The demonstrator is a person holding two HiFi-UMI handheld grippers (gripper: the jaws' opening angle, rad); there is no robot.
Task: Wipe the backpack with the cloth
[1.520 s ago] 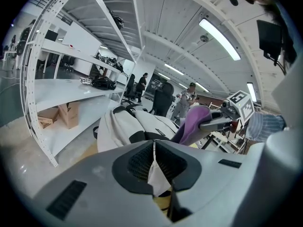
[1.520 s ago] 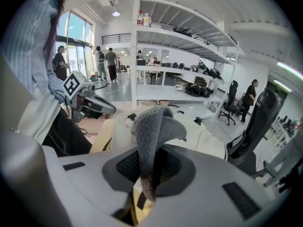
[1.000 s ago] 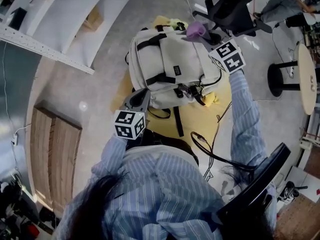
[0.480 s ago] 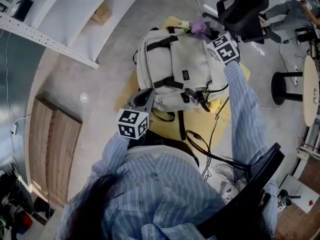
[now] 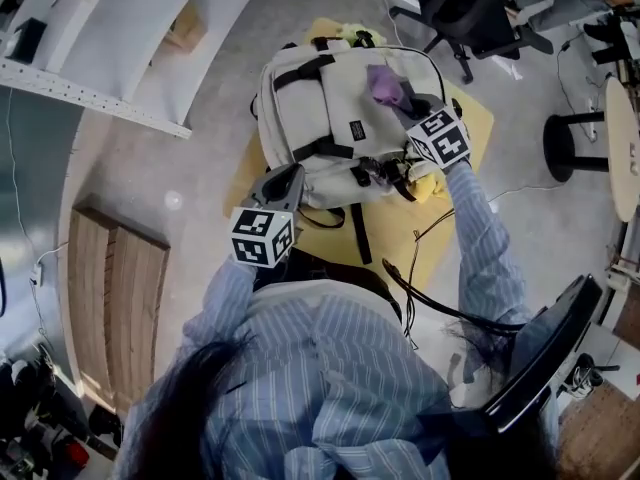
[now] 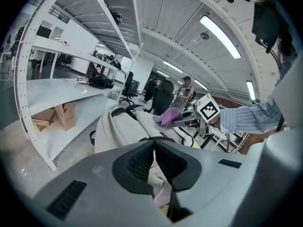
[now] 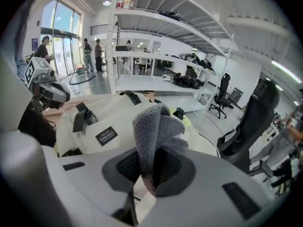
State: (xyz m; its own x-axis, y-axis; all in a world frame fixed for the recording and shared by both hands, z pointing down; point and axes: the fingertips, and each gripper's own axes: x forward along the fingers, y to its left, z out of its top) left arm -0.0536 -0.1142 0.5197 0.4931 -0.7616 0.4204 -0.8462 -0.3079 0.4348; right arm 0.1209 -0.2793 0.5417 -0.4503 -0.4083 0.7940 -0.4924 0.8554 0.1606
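Note:
A cream backpack (image 5: 335, 108) with black straps lies on a yellow mat (image 5: 473, 118) on the floor. My right gripper (image 5: 403, 100) is shut on a purple cloth (image 5: 382, 82), which rests on the pack's upper right face. In the right gripper view the cloth (image 7: 152, 134) stands folded between the jaws, with the backpack (image 7: 97, 115) just beyond. My left gripper (image 5: 288, 176) is shut on the pack's near left edge. In the left gripper view, cream fabric (image 6: 155, 171) is pinched between the jaws, and the cloth (image 6: 168, 117) shows farther off.
A black office chair (image 5: 468, 10) stands beyond the mat, and a black stool (image 5: 572, 148) and a round table (image 5: 622, 148) are at the right. White shelving (image 5: 105, 103) runs along the left. Black cables (image 5: 420, 293) trail over the mat's near side. A wooden board (image 5: 108, 308) lies at the left.
My right gripper has drawn the cloth from the backpack's far top edge back over its face toward me. The left gripper has kept its hold in the same place.

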